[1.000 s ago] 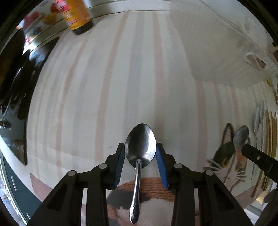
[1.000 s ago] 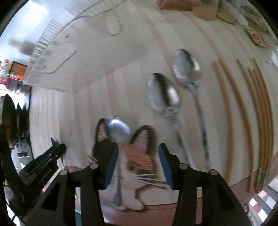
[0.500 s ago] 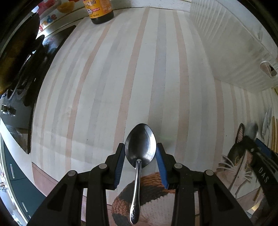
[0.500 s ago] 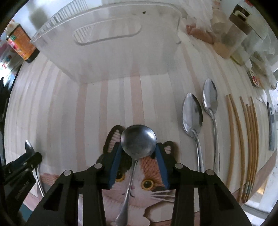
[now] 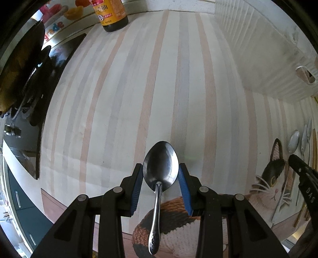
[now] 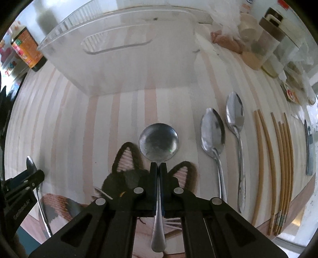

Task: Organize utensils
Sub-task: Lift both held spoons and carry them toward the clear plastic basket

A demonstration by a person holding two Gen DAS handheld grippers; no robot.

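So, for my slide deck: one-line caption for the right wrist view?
Right gripper shut on a round spoon above the striped mat, clear bin ahead.

striped tablecloth [image 6: 119, 111], 2 spoons [image 6: 213, 131], chopsticks [image 6: 282, 158]

The black gripper arm [image 6: 20, 195] at the left edge says "GenRobot.AI" in small pale letters. A colorful package [image 5: 57, 23] behind the bottle shows "nde" in red. The brown bottle's [image 5: 111, 13] yellow label has writing too small to read.
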